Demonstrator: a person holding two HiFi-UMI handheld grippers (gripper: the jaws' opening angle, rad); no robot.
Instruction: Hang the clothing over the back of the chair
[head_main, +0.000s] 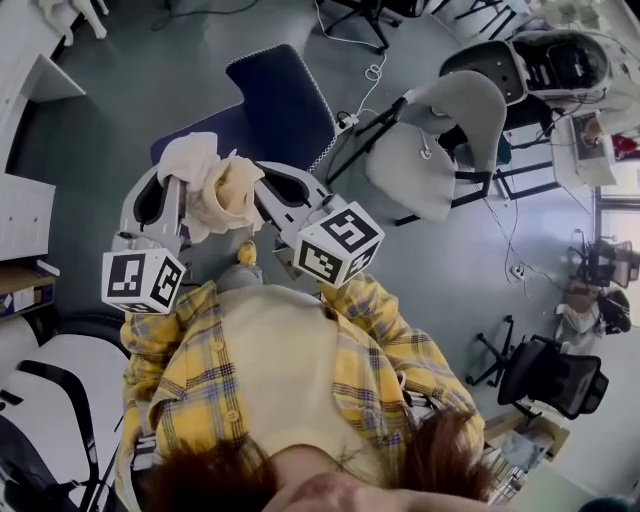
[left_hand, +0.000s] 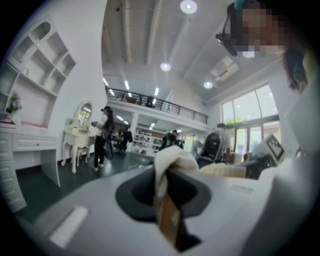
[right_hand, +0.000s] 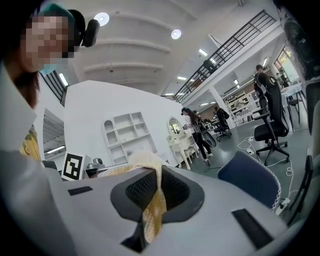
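**Grippers closed on the bunched clothing, blue chair just ahead**

Left gripper (left_hand: 167, 176) is seen in its own view with the jaws drawn together on a fold of cream cloth, which rises between them and spills over the top. The right gripper (right_hand: 150, 196) is closed likewise, and a yellow-checked strip of the same fabric is pinched in its jaws and hangs below them. The clothing (head_main: 218, 188) is thus held by both grippers at once. From the head view it is carried as a crumpled bundle in the air between the two tips, above the floor and not yet on any chair.

Both grippers are held out in front of the person's chest, side by side and nearly level. Their tips are angled inward toward each other, and the marker cubes lie back near the plaid sleeves.

A dark blue chair (head_main: 285, 105) stands just beyond the bundle and is judged to be the target. A grey chair (head_main: 445, 140) stands well apart to the right.

For the step in hand, both grips are best kept firm while the grippers are drawn apart, so that the bundle is opened into a span. That span should be raised clear of the top edge of the chair back and lowered across it, with fabric left on both sides. A bundle let go while bunched is likely to slide off.
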